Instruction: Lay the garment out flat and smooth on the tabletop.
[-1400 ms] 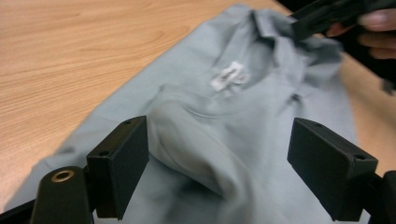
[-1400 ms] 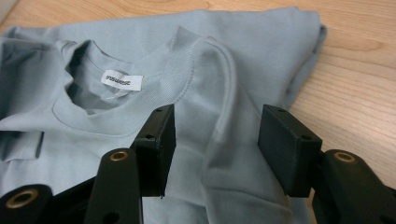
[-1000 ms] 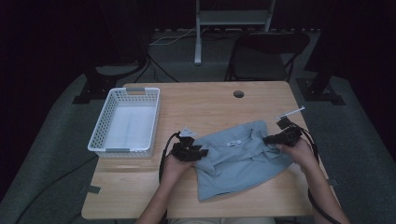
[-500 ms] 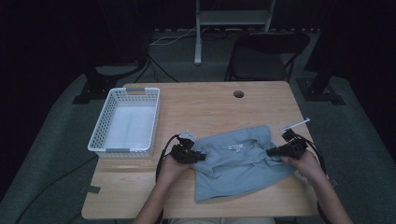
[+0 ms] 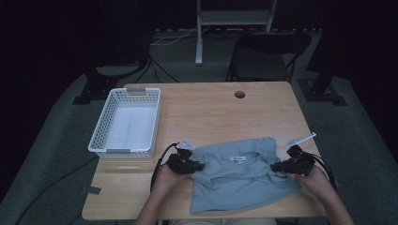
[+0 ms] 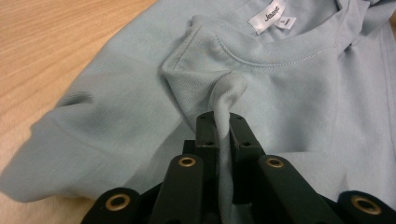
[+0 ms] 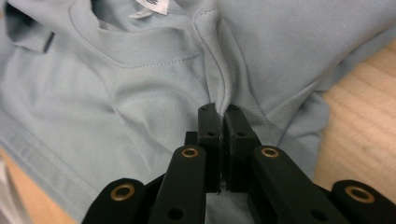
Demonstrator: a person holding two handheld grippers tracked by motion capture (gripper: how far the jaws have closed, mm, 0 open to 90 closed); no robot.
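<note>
I hold a light blue shirt (image 5: pixel 239 178) that lies on the near half of the wooden table (image 5: pixel 211 108), in front of me and to the right of the white basket (image 5: pixel 126 123). Its long axis runs roughly from my left hand to my right across the table, tilted a little, with the neck opening and its white label (image 6: pixel 272 16) turned toward the far edge and the hem toward me.

My left gripper (image 5: pixel 193 165) has just been closing, and its black jaws now pinch a raised fold of the cloth (image 6: pixel 224 100) just below the ribbed collar, at the shirt's left end. The fold stands up between the pads like a soft ridge. My right gripper (image 5: pixel 280 166) is pressed together on a stitched shoulder seam (image 7: pixel 219 60) at the shirt's right end, the seam running straight away from the jaw tips.

The fabric is a fine, matte knit, soft and slightly rumpled, with a ribbed neckband and neat topstitching along it. The sleeve cuff (image 6: pixel 44 140) by my left gripper is a thicker folded band. The table is pale wood with a straight grain; the basket is a rectangular plastic lattice.
</note>
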